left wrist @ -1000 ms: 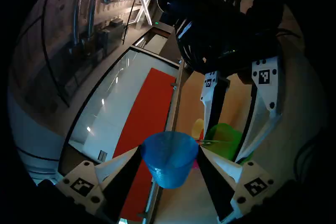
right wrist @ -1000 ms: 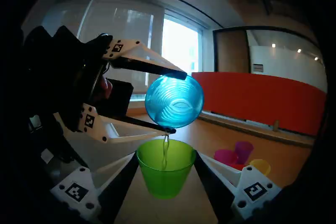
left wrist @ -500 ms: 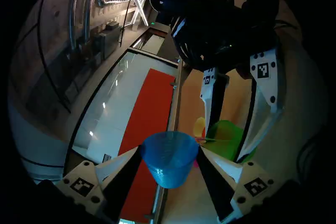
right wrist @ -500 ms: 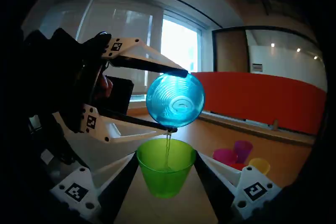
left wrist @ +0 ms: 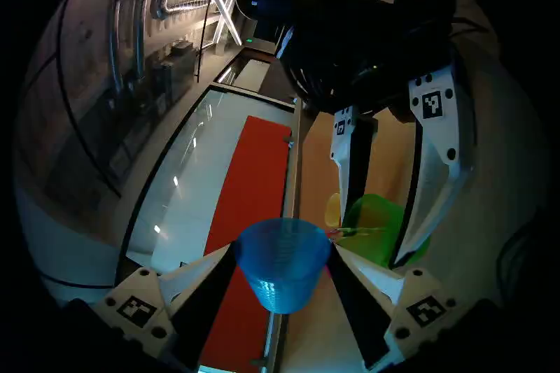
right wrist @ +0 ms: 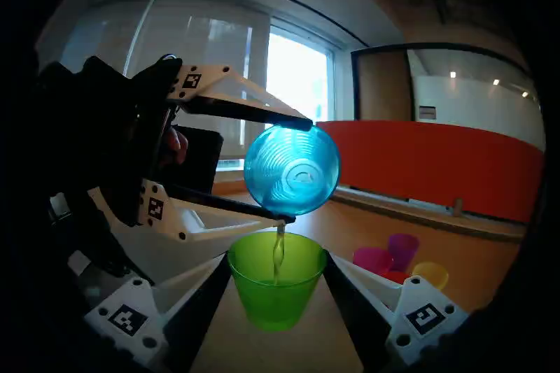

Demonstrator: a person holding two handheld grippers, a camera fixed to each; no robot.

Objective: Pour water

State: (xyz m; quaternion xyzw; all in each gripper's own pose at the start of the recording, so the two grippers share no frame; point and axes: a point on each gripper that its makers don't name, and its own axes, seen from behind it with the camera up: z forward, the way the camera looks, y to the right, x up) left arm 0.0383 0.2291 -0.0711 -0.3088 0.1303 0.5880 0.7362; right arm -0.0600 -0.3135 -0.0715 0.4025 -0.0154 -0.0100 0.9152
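At the left of the right gripper view, the left tongs (right wrist: pixel 299 171) are clenched on the blue cup (right wrist: pixel 283 163), one finger above it and one below. The cup is tipped on its side with its mouth facing the camera. From its lower lip a thin stream of water (right wrist: pixel 278 252) falls into the green cup (right wrist: pixel 276 292), which is upright just beneath and gripped at both sides by the right tongs (right wrist: pixel 276 262). The pour looks to be under way. To do it well, hold the tilt gentle, keep the lip over the middle of the green cup, and keep that cup level. Farther right, a pink cup (right wrist: pixel 376 259), a purple cup (right wrist: pixel 404 245) and a yellow cup (right wrist: pixel 432 275) stand close together on the table (right wrist: pixel 364 229).
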